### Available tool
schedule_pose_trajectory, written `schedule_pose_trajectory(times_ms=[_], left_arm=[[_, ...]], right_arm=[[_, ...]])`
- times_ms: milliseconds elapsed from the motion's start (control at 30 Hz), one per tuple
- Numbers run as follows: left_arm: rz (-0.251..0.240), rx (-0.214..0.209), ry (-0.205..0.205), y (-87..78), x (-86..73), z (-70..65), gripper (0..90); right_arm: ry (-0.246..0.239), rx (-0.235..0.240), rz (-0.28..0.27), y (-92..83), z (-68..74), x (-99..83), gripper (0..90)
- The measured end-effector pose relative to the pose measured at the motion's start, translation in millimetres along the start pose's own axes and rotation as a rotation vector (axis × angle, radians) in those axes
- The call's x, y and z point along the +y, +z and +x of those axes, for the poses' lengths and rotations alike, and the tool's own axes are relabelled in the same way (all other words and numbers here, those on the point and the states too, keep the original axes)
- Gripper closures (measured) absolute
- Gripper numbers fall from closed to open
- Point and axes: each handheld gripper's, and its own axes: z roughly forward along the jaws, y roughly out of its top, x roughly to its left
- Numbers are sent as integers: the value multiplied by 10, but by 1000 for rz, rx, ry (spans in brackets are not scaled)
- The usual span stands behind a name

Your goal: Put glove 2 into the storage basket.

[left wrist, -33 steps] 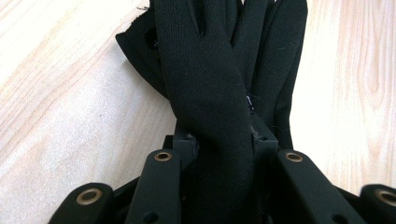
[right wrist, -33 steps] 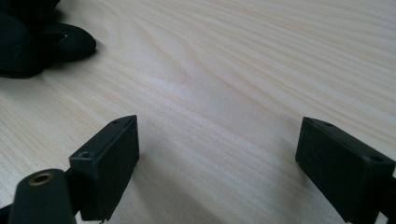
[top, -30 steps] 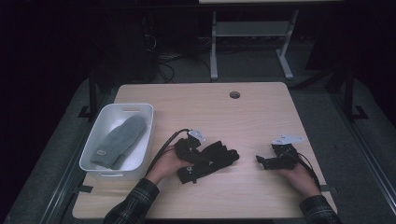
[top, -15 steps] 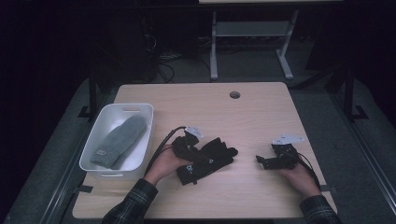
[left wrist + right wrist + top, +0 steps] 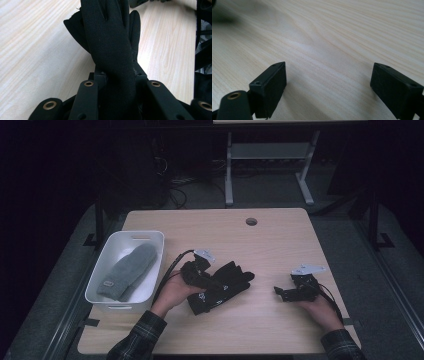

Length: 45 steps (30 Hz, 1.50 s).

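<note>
A black glove (image 5: 229, 281) lies just left of the middle of the wooden table (image 5: 280, 245), its fingers spread to the right. My left gripper (image 5: 211, 283) is shut on its cuff end and holds that end a little off the table. In the left gripper view the glove (image 5: 110, 42) runs up from between the jaws of the left gripper (image 5: 117, 76), which pinch the fabric. My right gripper (image 5: 279, 292) rests low near the right front of the table, pointing left. In its own view the right gripper (image 5: 329, 75) stands open over bare wood.
A white bin (image 5: 150, 239) stands at the table's left edge with a grey mitten (image 5: 127, 270) inside. A small round hole (image 5: 251, 221) sits near the table's far edge. Dark floor and a desk frame (image 5: 265, 155) lie beyond.
My left gripper has risen slightly with the black glove, lifting its cuff end. The right gripper has stayed where it was.
</note>
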Motion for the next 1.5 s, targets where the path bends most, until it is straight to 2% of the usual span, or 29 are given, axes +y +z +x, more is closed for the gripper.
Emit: schedule_pose_trajectory(times_ms=[367, 667, 800, 1133, 1267, 1500], left_arm=[[-17, 12, -14, -247, 110, -23, 723], [-24, 41, -12, -450, 200, -4, 723], [-35, 52, -26, -546, 209, 13, 723], [-47, 90, -55, -836, 151, 121, 722], [-54, 96, -76, -949, 94, 169, 722], [-57, 133, -107, -1171, -27, 253, 722]], right_arm=[[1, 0, 0, 0, 0, 0, 133], [1, 0, -1, 0, 0, 0, 133], [-1, 0, -1, 0, -1, 0, 133], [0, 0, -1, 1, 0, 0, 133], [-1, 0, -1, 1, -1, 0, 133], [0, 0, -1, 1, 0, 0, 133]])
